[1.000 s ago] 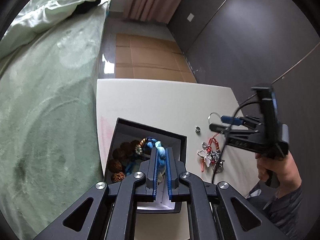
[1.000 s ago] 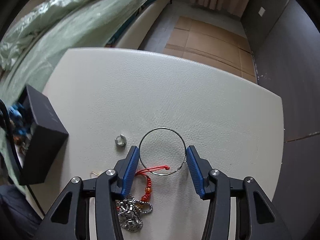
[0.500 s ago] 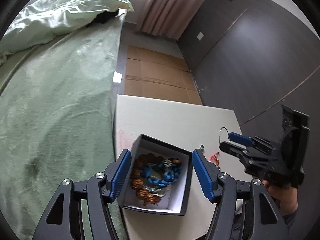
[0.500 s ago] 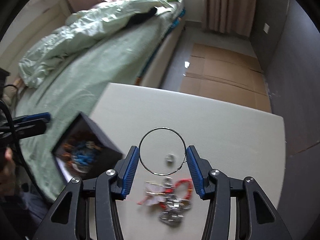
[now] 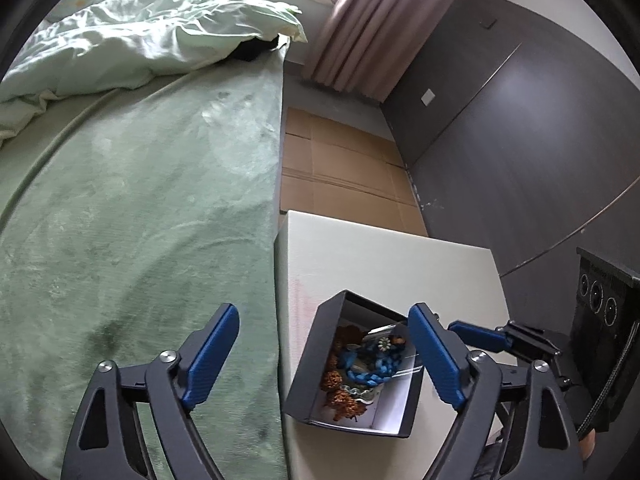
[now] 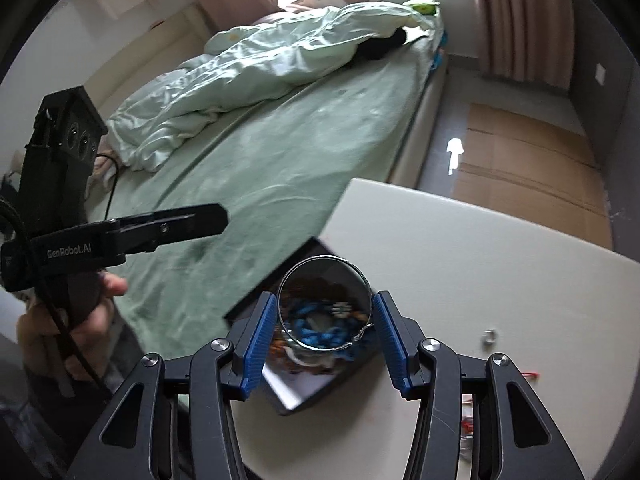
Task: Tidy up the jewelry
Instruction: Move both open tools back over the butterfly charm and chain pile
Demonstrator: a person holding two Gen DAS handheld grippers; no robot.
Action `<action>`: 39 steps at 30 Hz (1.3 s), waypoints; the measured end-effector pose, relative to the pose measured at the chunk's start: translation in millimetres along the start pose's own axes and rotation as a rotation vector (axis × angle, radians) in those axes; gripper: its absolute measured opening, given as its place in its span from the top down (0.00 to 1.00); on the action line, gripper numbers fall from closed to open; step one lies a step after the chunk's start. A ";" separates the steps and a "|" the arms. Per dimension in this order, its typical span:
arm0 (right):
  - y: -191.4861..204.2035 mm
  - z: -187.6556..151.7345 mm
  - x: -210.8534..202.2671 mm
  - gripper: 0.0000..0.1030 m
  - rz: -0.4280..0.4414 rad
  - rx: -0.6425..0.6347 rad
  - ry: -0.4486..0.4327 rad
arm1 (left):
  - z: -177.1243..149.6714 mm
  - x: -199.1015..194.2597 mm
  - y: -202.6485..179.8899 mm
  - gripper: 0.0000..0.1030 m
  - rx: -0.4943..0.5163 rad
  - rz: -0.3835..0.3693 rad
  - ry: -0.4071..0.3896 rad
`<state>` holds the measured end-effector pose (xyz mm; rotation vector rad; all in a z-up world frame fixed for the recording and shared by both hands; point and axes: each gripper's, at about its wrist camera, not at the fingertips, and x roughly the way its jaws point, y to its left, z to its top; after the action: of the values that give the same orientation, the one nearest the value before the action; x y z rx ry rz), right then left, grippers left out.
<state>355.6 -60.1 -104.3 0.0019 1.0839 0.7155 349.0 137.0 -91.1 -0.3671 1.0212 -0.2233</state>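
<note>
1. Your right gripper (image 6: 325, 322) pinches the silver hoop (image 6: 324, 303) above the black box (image 5: 356, 364) of beads
2. Your left gripper (image 5: 324, 360) has just been opening, nothing between the fingers
3. The box sits on the white table (image 5: 384, 256), beside the green bed (image 5: 140, 220)

Both grippers are black angular frames with cut-out arms, silver round screw heads at the joints and ribbed blue pads on the fingers (image 5: 210, 356). The left gripper (image 6: 192, 220) carries white "GenRobot.AI" lettering along its side, a boxy black top block with three round sockets, and a braided black cable (image 6: 60, 328) trailing down
</note>
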 end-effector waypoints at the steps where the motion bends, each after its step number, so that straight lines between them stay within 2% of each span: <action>1: 0.3 -1.4 1.6 0.51 0.006 0.004 0.013 | -0.2 0.8 0.2 0.15 -0.001 -0.002 0.002; 2: -1.1 -1.9 2.2 0.49 0.010 0.010 0.021 | -0.6 1.7 0.3 0.15 -0.002 -0.005 0.005; 4: -6.4 -4.8 -0.4 0.27 0.008 0.025 0.021 | -2.0 3.6 -2.2 0.15 0.003 -0.008 0.009; 6: -12.7 -7.4 -8.6 0.23 -0.003 0.036 0.005 | -3.1 5.5 -8.8 0.15 0.017 -0.016 0.014; 12: -50.3 -20.0 -44.7 0.23 -0.047 0.100 -0.048 | -10.9 13.0 -43.7 0.15 0.110 -0.038 0.035; 21: -94.5 -42.0 -71.1 0.23 -0.123 0.158 -0.044 | -25.3 31.3 -96.0 0.15 0.240 -0.083 0.081; 28: -121.7 -62.4 -91.1 0.23 -0.161 0.199 -0.042 | -40.1 53.2 -135.8 0.15 0.359 -0.106 0.147; 31: -137.5 -72.8 -99.1 0.23 -0.181 0.225 -0.039 | -50.1 62.7 -152.1 0.15 0.428 -0.090 0.168; 35: -152.9 -85.7 -104.6 0.23 -0.203 0.245 -0.026 | -63.3 75.3 -168.2 0.23 0.523 -0.060 0.199; 39: -161.4 -97.4 -110.3 0.23 -0.221 0.246 -0.017 | -77.5 88.6 -178.5 0.24 0.628 -0.028 0.228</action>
<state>333.2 -276.9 -118.0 0.0972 1.1302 0.3800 325.2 -72.6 -126.0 0.2203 1.1110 -0.6022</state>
